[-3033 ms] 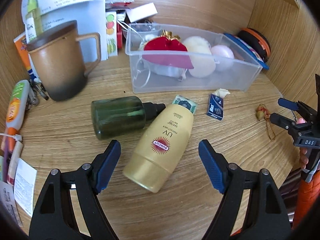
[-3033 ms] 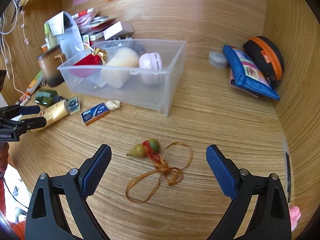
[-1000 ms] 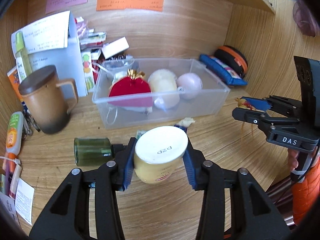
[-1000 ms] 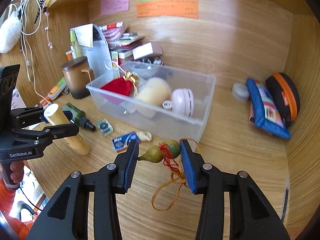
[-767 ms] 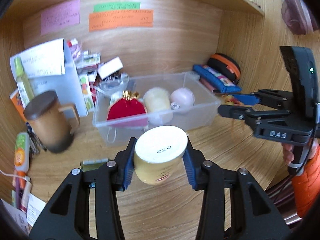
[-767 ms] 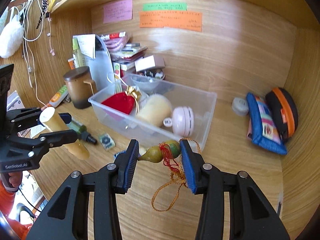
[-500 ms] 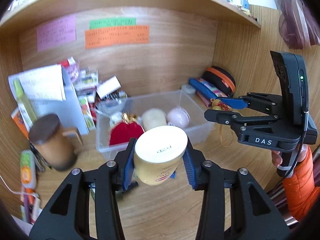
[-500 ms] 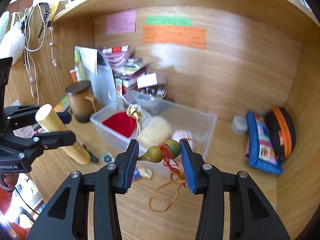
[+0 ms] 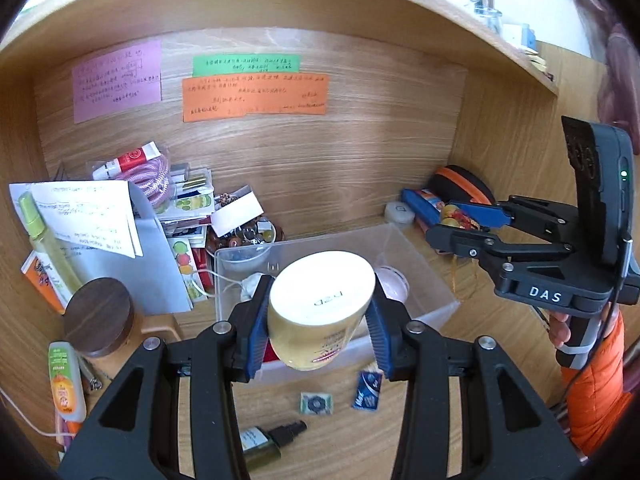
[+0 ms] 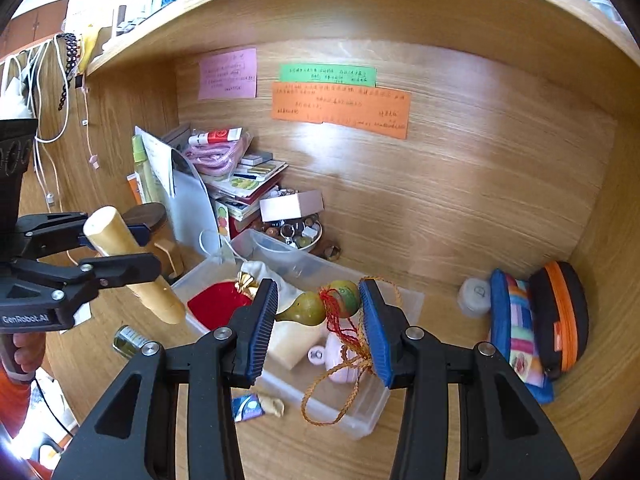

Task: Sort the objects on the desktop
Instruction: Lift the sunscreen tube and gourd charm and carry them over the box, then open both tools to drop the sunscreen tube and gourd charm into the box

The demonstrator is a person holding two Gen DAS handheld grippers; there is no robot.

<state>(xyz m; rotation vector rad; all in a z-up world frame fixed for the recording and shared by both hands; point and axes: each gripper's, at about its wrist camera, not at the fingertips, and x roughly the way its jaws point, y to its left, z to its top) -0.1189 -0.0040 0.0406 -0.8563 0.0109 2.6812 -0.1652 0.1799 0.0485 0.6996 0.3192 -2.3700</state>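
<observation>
My left gripper [image 9: 318, 320] is shut on a gold sunscreen bottle [image 9: 320, 320], held base-up above the near edge of a clear plastic bin [image 9: 436, 292]. In the right wrist view the same bottle [image 10: 132, 268] slants down from that gripper [image 10: 116, 246] at the left. My right gripper [image 10: 318, 320] is shut on a small green-yellow gourd charm [image 10: 324, 304], whose red tassel and orange cord [image 10: 332, 384] dangle over the bin [image 10: 348, 420]. Inside the bin lie a red pouch [image 10: 218, 304], a cream puff and a pink round case [image 10: 344, 360].
On the desk in front of the bin lie a dark green spray bottle [image 9: 264, 442], a small square packet [image 9: 316, 403] and a blue packet [image 9: 368, 390]. A brown lidded mug [image 9: 100, 316] and stacked papers stand left. A blue pouch [image 10: 516, 328] and orange-black case [image 10: 560, 312] sit right.
Both grippers have risen with their loads, so the bin and desk look smaller and lower. The sticky notes and the shelf above have come into view. Neither grip has changed.
</observation>
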